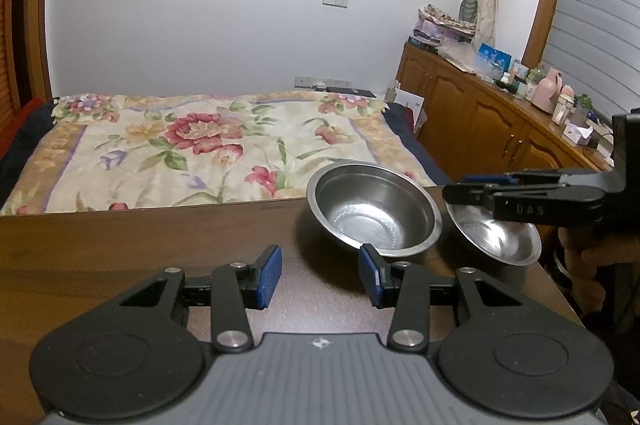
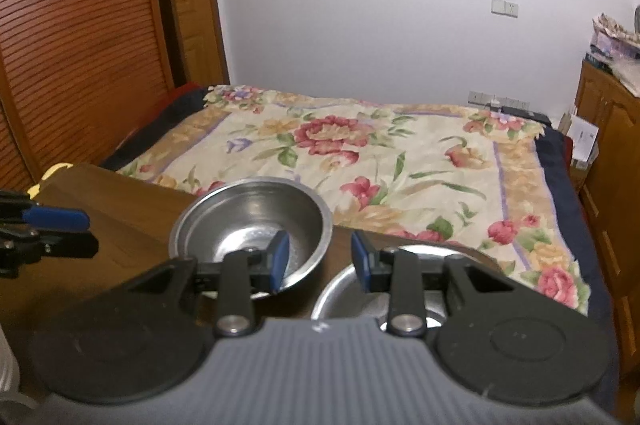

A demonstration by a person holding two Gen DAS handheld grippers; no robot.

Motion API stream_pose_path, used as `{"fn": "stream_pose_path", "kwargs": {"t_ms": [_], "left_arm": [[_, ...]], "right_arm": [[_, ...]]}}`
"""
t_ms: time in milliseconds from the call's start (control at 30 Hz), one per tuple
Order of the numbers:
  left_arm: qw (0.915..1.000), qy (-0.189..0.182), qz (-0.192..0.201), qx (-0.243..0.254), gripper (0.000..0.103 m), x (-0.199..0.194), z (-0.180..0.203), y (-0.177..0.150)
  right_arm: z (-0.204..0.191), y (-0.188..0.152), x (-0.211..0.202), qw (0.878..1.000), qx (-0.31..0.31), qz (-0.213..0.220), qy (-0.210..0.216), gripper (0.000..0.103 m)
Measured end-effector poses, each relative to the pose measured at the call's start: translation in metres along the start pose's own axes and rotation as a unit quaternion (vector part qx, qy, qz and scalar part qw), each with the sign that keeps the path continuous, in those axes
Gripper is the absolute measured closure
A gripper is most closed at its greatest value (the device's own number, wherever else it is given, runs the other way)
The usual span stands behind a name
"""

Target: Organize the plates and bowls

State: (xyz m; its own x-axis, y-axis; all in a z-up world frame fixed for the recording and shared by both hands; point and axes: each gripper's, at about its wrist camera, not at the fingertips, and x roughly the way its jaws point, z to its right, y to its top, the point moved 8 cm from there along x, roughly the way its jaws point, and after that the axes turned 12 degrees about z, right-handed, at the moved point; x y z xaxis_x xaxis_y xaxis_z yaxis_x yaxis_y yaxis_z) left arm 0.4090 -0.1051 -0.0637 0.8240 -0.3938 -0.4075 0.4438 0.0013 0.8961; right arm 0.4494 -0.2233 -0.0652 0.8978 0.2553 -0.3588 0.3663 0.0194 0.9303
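A deep steel bowl (image 1: 374,211) (image 2: 250,221) stands upright near the far edge of the brown wooden table (image 1: 160,245) (image 2: 120,225). A shallower steel dish (image 1: 496,237) (image 2: 352,297) sits just to its right, at the table's right corner. My left gripper (image 1: 320,277) is open over bare table, its right finger just short of the deep bowl's near rim. My right gripper (image 2: 320,261) (image 1: 456,187) hovers open above the two, its left finger over the bowl and its right finger over the dish. Only table shows between its pads. The left gripper (image 2: 90,233) appears at the left edge of the right wrist view.
Beyond the table's far edge lies a bed with a floral cover (image 1: 208,141). A wooden cabinet (image 1: 480,113) topped with bottles and boxes runs along the right wall. A louvred wooden door (image 2: 80,37) stands on the left. A hand (image 1: 588,257) holds the right gripper.
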Motion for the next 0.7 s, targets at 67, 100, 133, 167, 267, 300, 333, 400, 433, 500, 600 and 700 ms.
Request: {"fn": "stream_pose_path", "kwargs": {"t_ms": [67,100,133,167,267,300,333,400,433,500,600,700], "left_arm": [[1.0,-0.004,-0.001,-0.003,0.058,0.004,-0.001,-0.001],[1.0,-0.004,-0.002,-0.003,0.058,0.006,-0.002,-0.001],[1.0,-0.005,-0.002,-0.002,0.058,0.008,-0.001,0.0],[1.0,-0.007,-0.002,-0.002,0.058,0.01,0.0,0.001],[0.9999,-0.011,-0.003,0.0,0.058,0.018,0.001,0.003],[0.9999,-0.012,-0.004,0.001,0.058,0.02,0.002,0.004],[0.9999,-0.014,-0.003,0.002,0.058,0.023,0.004,0.005],[0.9999,-0.015,-0.002,0.003,0.058,0.03,0.004,0.009],[0.9998,-0.017,-0.003,0.001,0.058,0.033,0.005,0.01],[0.9997,-0.02,-0.008,-0.006,0.058,0.041,0.004,0.011],[0.9994,-0.022,-0.02,-0.02,0.058,0.054,0.002,0.009],[0.9987,-0.023,-0.03,-0.034,0.058,0.06,-0.001,0.007]], "right_arm": [[-0.001,0.0,0.003,1.0,-0.002,-0.002,0.001,0.067],[-0.002,0.0,0.005,1.0,-0.005,-0.004,0.001,0.067],[-0.003,0.001,0.006,1.0,-0.006,-0.005,0.003,0.067],[-0.004,0.002,0.008,1.0,-0.005,-0.006,0.004,0.067],[-0.005,0.003,0.016,1.0,-0.012,-0.011,0.003,0.067],[-0.005,0.002,0.019,1.0,-0.012,-0.014,0.002,0.067],[-0.005,0.0,0.022,1.0,-0.012,-0.019,0.001,0.067],[-0.002,-0.003,0.028,1.0,-0.011,-0.029,-0.005,0.067],[-0.001,-0.005,0.03,0.999,-0.009,-0.032,-0.007,0.067],[0.0,-0.006,0.033,0.999,-0.002,-0.036,-0.005,0.068],[-0.002,-0.006,0.037,0.999,0.005,-0.042,0.001,0.068],[-0.005,-0.008,0.04,0.999,0.007,-0.05,0.008,0.068]]}}
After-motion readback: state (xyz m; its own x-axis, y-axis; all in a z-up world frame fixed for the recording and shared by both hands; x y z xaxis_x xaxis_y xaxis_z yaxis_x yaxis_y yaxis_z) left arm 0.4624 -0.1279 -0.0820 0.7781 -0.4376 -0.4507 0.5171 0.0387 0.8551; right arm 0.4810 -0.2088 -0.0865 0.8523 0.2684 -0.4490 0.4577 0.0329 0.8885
